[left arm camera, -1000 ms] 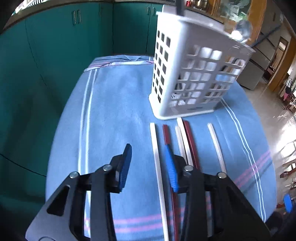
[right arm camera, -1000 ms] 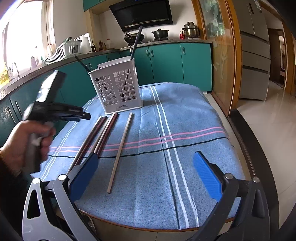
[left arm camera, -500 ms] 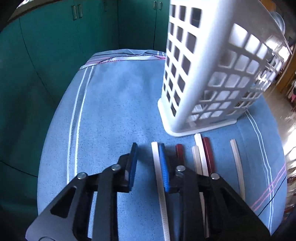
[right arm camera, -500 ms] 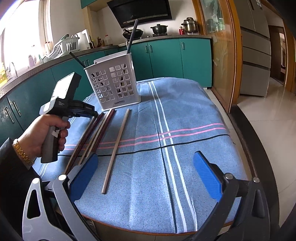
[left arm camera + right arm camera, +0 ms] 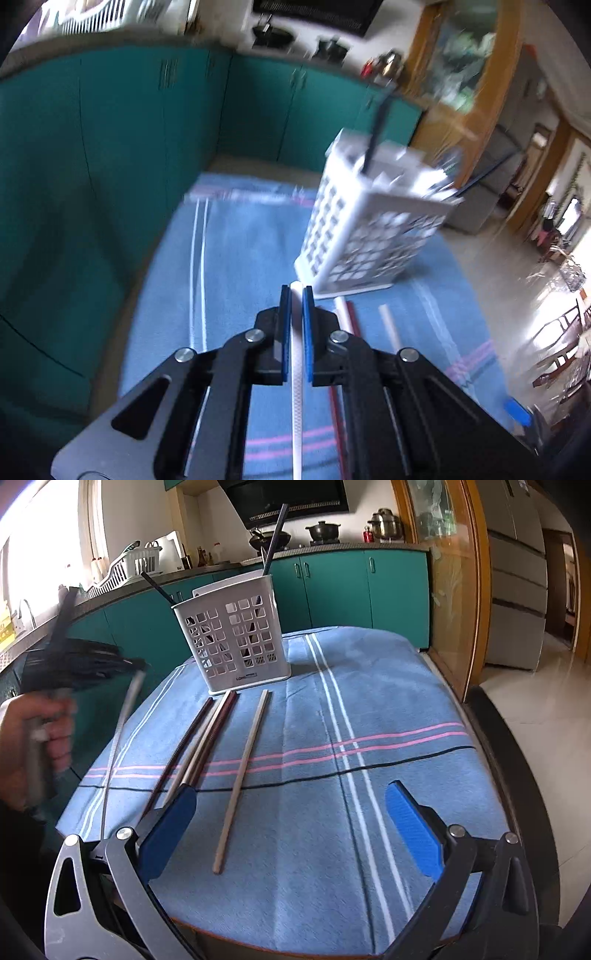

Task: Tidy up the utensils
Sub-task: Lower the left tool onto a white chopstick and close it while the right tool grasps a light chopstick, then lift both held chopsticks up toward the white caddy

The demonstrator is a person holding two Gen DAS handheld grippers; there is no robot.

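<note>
My left gripper [image 5: 296, 291] is shut on a white chopstick [image 5: 296, 387], its blue pads pressed on both sides near one end. In the right wrist view the left gripper [image 5: 138, 666] holds that chopstick [image 5: 120, 734] raised, hanging down steeply at the table's left. A white slotted utensil basket [image 5: 369, 236] [image 5: 236, 642] stands at the back of the blue cloth. Several dark red and pale chopsticks [image 5: 207, 738] lie in front of it, with one pale chopstick [image 5: 243, 771] apart to the right. My right gripper [image 5: 290, 792] is open and holds nothing, near the front edge.
Two black utensils [image 5: 275, 535] stick up out of the basket. A blue striped cloth [image 5: 369, 812] covers the round table. A person's hand [image 5: 33, 738] holds the left gripper. Teal cabinets [image 5: 332, 590] stand behind, and tiled floor [image 5: 535, 720] lies to the right.
The left gripper's jaws closed on the white chopstick and lifted it off the cloth, up and back from the basket. The right gripper stayed open and barely moved.
</note>
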